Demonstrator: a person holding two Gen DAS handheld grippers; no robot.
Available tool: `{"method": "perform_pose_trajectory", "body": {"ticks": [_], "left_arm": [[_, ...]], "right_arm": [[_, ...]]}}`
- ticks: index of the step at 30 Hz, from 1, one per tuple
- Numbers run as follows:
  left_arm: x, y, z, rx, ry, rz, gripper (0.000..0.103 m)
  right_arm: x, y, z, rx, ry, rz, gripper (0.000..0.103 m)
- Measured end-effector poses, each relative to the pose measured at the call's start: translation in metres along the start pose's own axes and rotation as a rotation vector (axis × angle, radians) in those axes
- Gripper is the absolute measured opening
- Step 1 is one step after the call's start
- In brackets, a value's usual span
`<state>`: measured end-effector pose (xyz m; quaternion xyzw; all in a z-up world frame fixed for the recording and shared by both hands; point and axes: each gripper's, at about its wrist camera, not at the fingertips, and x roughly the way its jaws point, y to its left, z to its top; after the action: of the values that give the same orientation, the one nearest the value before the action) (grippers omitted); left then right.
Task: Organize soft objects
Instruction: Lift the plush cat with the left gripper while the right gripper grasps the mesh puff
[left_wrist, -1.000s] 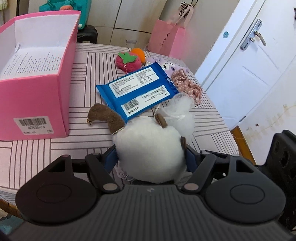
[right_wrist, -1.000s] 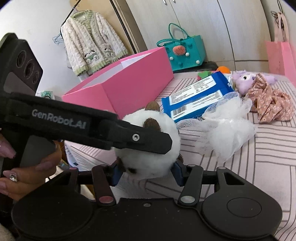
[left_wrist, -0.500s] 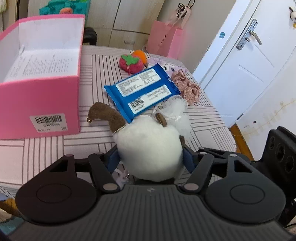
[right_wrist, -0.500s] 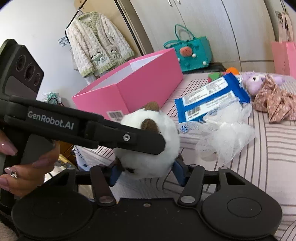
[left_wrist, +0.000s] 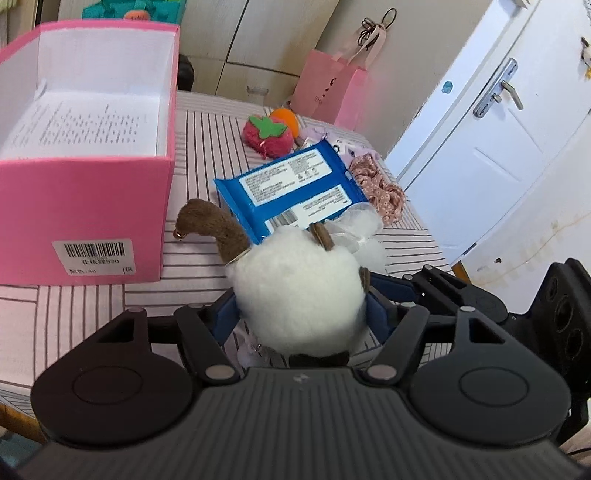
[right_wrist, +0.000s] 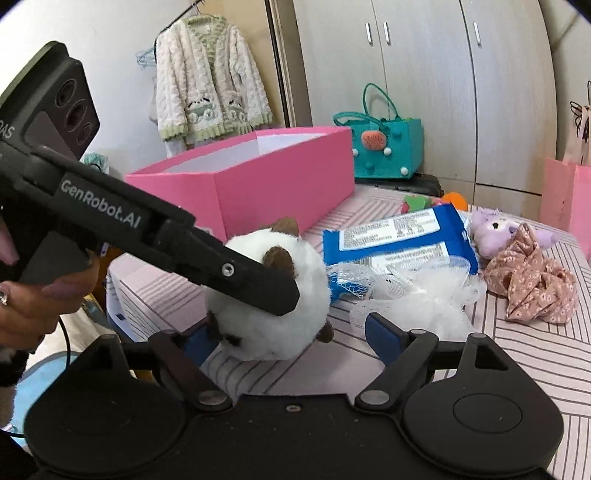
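Note:
My left gripper (left_wrist: 301, 314) is shut on a white plush cat (left_wrist: 299, 288) with brown ears and a brown tail, held above the table's near edge. It also shows in the right wrist view (right_wrist: 273, 295). My right gripper (right_wrist: 291, 336) is open, its blue fingers (right_wrist: 384, 338) spread on either side of the plush; the right finger stands apart from it. The open pink box (left_wrist: 85, 192) stands at the left, with a printed sheet inside.
On the striped tablecloth (left_wrist: 207, 147) lie a blue wipes pack (left_wrist: 291, 188), a white mesh puff (right_wrist: 417, 295), a strawberry plush (left_wrist: 267, 136), an orange plush (left_wrist: 286, 118), a purple plush (right_wrist: 491, 232) and a floral cloth (right_wrist: 535, 284). A white door (left_wrist: 498, 129) is at right.
My right gripper has opened and let go of the plush cat. My left gripper keeps hold of it and has risen slightly toward the pink box.

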<state>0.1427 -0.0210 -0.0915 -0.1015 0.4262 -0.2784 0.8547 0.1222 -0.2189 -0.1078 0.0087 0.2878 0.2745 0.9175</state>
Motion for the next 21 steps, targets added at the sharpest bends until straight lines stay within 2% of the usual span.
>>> {"method": "perform_pose_trajectory", "body": {"ticks": [6, 10, 12, 15, 18, 21], "left_arm": [[-0.002, -0.006, -0.003, 0.024, 0.025, -0.014, 0.067], [-0.011, -0.013, -0.006, 0.038, 0.064, -0.019, 0.067], [-0.016, -0.016, -0.008, 0.057, 0.054, 0.003, 0.067], [-0.024, -0.015, -0.008, 0.061, 0.039, -0.001, 0.067], [-0.024, -0.010, -0.007, 0.038, 0.032, -0.002, 0.066], [-0.024, -0.008, -0.008, 0.056, -0.005, 0.060, 0.066]], "right_arm": [[-0.005, 0.002, -0.003, 0.028, -0.002, 0.036, 0.087], [-0.010, 0.012, 0.000, 0.027, 0.002, 0.109, 0.079], [-0.011, 0.016, 0.002, 0.032, 0.001, 0.084, 0.071], [-0.014, 0.018, 0.005, 0.047, -0.007, 0.102, 0.071], [-0.013, 0.023, 0.005, 0.008, 0.012, 0.078, 0.072], [-0.021, 0.024, 0.001, -0.044, 0.033, 0.029, 0.076]]}}
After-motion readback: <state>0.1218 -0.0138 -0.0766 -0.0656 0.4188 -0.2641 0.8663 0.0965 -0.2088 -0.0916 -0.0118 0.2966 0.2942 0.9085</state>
